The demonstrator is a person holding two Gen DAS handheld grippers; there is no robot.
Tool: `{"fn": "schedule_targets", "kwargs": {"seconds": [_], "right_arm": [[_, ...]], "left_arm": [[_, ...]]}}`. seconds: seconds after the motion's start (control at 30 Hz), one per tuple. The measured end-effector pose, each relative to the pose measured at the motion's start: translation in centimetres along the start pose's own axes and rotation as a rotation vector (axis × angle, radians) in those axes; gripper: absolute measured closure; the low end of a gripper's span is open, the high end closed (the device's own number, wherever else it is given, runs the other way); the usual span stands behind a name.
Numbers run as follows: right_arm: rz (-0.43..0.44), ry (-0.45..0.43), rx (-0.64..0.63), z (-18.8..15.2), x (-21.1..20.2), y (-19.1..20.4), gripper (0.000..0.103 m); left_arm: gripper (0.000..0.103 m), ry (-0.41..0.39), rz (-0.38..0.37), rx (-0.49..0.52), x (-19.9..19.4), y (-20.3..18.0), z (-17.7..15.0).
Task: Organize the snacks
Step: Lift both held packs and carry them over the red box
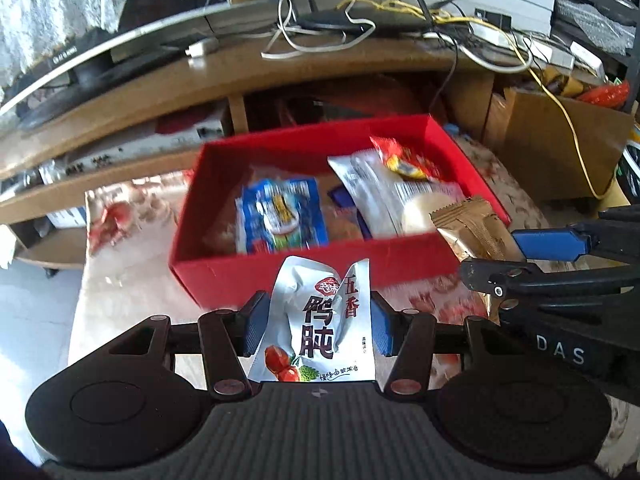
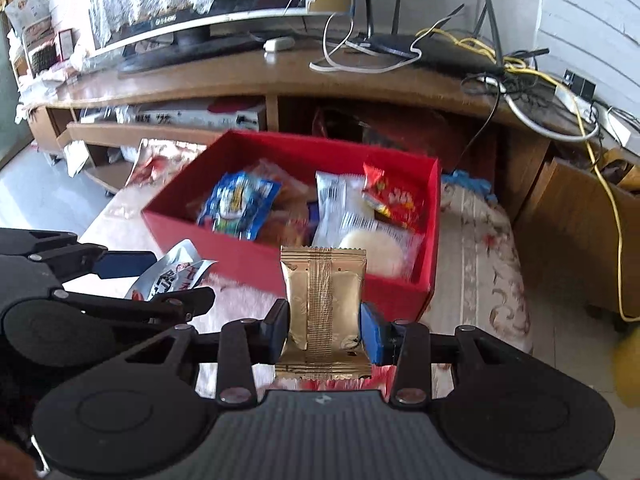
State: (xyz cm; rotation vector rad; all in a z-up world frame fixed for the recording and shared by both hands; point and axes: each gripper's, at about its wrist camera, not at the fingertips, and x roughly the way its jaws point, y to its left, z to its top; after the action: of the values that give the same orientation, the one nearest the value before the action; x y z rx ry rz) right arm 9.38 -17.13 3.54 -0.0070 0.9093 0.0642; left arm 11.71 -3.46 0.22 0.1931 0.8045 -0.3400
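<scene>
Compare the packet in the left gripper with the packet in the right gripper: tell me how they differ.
The silver packet in the left gripper is printed with large dark Chinese characters and red food pictures; the gold packet in the right gripper looks plain, with a ribbed seam down its middle. The silver packet's top is crumpled and folded; the gold packet's top edge is straight. Both are clamped upright, just short of the red box.

Both wrist views face shared red box (image 1: pixel 280 276) (image 2: pixel 256 258), near.

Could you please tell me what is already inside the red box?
Inside the red box: a blue packet, a clear-wrapped white bun and a small red packet on top of it. Orange-brown packs lie underneath, mostly covered and blurred.
</scene>
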Motion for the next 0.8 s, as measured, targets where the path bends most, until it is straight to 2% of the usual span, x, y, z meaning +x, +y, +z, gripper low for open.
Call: {"fn": "schedule_targets", "kwargs": {"seconds": [0.43, 0.8], "right_arm": [[-0.038, -0.088, 0.047, 3.7, 0.8, -1.5, 0.059], [-0.061, -0.117, 0.058, 5.9, 2.5, -2.1, 0.059]], "left_arm": [[0.045, -0.076, 0.040, -0.001, 1.1, 0.0, 4.1], [0.045, -0.094, 0.068, -0.003, 2.6, 0.1, 6.1]]}}
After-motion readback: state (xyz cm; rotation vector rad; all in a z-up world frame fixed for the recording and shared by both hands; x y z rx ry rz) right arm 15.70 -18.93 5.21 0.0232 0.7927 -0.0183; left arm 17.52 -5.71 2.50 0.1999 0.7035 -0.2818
